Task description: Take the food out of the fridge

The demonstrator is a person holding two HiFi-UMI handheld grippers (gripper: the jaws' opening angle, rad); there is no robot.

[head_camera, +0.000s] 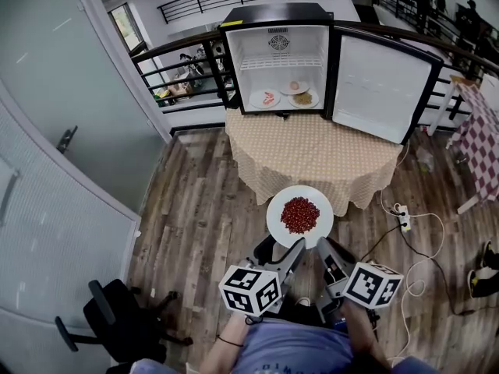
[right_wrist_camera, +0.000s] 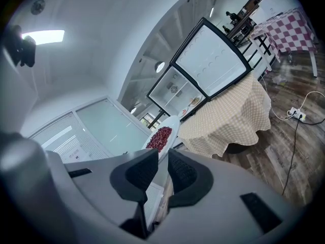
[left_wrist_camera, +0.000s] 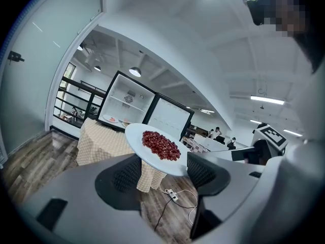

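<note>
We can't name the food (head_camera: 299, 215) for sure: small dark-red pieces heaped mid-plate. The plate's (head_camera: 277, 213) near rim disappears under the fingers in the head view, and our arms are cut off at the bottom edge. From the right gripper view the plate (right_wrist_camera: 172, 123) shows almost edge-on, its near part hidden behind the jaws.

The right gripper (head_camera: 323, 248) has its jaws drawn nearly together, with the plate's rim nipped between the pads. The left gripper (left_wrist_camera: 163, 174) stands with its jaws wide apart, the rim dipping into the gap, and we see no pad pinching it.

The plate hangs in the air just before the near edge of the table (head_camera: 312, 154), well clear of the fridge (head_camera: 273, 14), whose door (head_camera: 382, 84) is swung wide open. Three more plates (head_camera: 284, 96) sit on the fridge floor.

There's bare wood floor to our left up to the glass wall. An office chair (head_camera: 117, 318) sits at lower left, and a power strip (head_camera: 404, 218) with its cable lies at right.

The plate is round, so it has no long axis. It lies roughly level, food side up.
</note>
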